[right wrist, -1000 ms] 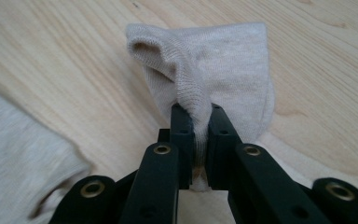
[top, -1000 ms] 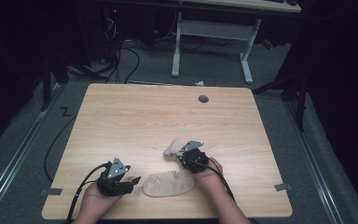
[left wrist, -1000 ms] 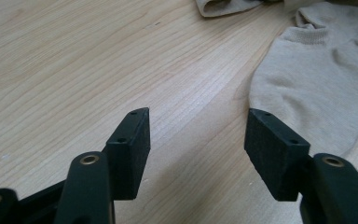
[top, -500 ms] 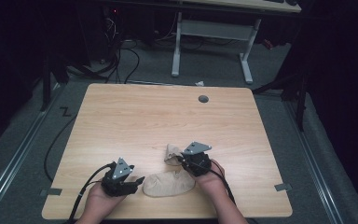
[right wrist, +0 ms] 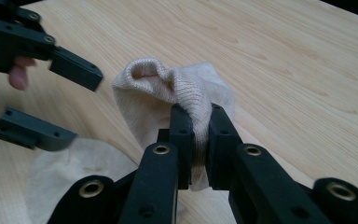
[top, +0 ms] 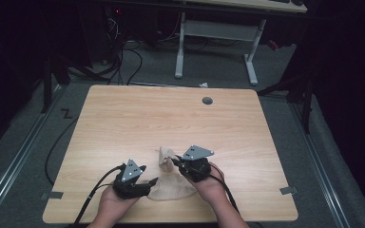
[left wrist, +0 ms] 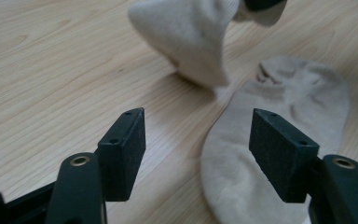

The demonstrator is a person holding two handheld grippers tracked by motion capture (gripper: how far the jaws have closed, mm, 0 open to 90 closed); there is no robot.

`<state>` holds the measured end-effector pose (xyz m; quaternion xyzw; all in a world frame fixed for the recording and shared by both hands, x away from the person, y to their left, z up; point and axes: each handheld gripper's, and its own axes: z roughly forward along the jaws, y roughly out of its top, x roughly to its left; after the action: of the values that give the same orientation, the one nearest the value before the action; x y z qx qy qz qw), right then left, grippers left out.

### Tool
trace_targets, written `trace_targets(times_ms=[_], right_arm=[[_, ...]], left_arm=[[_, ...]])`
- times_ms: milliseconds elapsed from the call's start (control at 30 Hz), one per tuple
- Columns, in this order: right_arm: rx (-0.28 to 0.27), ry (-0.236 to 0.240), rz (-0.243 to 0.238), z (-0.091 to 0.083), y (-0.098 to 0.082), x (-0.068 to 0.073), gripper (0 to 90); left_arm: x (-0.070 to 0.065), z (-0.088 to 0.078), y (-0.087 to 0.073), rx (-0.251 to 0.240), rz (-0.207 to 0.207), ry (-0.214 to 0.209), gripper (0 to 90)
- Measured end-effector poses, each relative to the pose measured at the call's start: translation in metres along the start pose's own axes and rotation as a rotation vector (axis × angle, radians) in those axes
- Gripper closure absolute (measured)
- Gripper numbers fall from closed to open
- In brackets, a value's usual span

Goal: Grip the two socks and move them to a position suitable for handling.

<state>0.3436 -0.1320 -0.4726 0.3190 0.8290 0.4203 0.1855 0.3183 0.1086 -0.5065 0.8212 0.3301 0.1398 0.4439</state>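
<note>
right gripper (right wrist: 196, 140): I'm pinching the lifted sock (right wrist: 168, 88), keep it clamped
left gripper (left wrist: 200, 154): jaws just spread, nothing between
tip: pin the flat sock (left wrist: 270, 154) near the surface's front edge

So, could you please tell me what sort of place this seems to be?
Probably a lab or workshop: a bare wooden table with a cable hole, cables on grey carpet, and another desk frame behind.
</note>
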Motion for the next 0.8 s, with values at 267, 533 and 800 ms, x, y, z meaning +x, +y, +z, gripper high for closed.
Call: trace_targets(times_ms=[267,533,800], right_arm=[[-0.023,0.036,-0.02,0.001,0.007,0.015,83.1],[-0.032,0.055,-0.029,0.002,0.01,0.022,83.1],[-0.033,0.047,-0.017,-0.001,0.009,0.018,82.7]], left_arm=[[-0.006,0.003,0.003,-0.024,-0.002,0.027,34.4],[0.0,0.007,0.002,0.007,0.001,0.075,43.2],[0.007,0.006,-0.001,0.013,0.005,0.101,60.0]])
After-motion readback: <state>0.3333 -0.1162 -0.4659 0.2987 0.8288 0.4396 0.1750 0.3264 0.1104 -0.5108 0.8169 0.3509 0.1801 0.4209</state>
